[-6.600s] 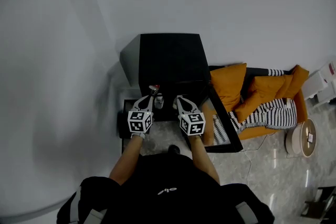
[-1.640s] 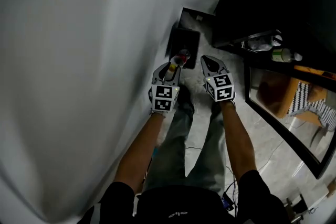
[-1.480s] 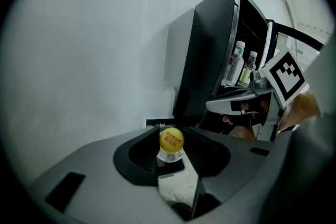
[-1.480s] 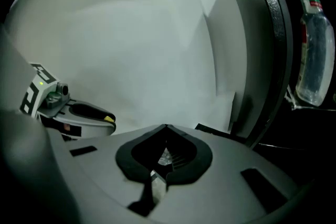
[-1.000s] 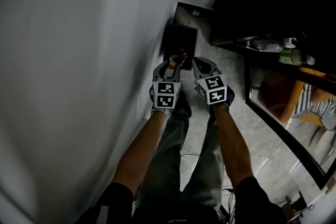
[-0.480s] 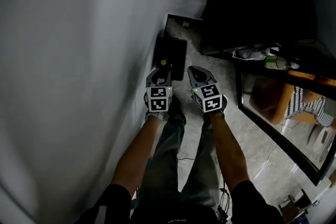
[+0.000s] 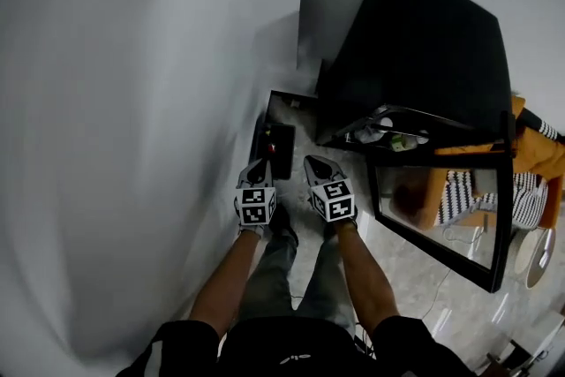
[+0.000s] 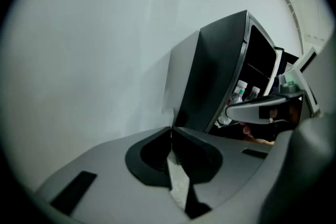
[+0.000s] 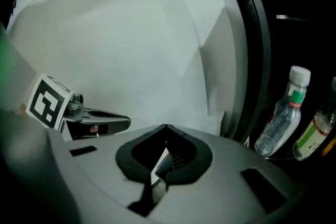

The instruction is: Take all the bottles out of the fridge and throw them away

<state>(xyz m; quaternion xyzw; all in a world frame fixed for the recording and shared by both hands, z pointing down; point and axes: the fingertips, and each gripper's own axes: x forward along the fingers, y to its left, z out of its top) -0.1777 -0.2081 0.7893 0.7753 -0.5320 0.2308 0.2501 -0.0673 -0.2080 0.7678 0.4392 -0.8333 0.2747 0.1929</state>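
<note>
**A:** Head view, biggest first: plain white wall (image 7: 132,101) filling the left. Then the tall black fridge (image 7: 424,49) up right, with its dark glass door (image 7: 433,225) swung wide over the pale glossy floor (image 7: 415,305).

**B:** Noted. Small black rectangular bin (image 7: 274,146) down against that wall?

**A:** Yes, on the floor just beyond the tips of both grippers. Now the left gripper (image 8: 171,129): jaws just been closing, tips pinched together, nothing between them. Same look on the right gripper (image 9: 166,126): tips together, carrying nothing.

**B:** And the targets?

**A:** Inside the fridge, on the shelf. Clear plastic bottle with white cap and green band (image 9: 283,122), standing upright. Second clear bottle with a greenish label (image 9: 315,139) just beside it, further right, partly cut off at the frame edge.

**B:** Which way from the fingers?

**A:** Ahead and off to the right of both grippers, long axes vertical. Nearer the right gripper, by the look of it. So probably a swing right, away from the bin. Then open the jaws and set them either side of the white-capped bottle's body before closing.
</note>
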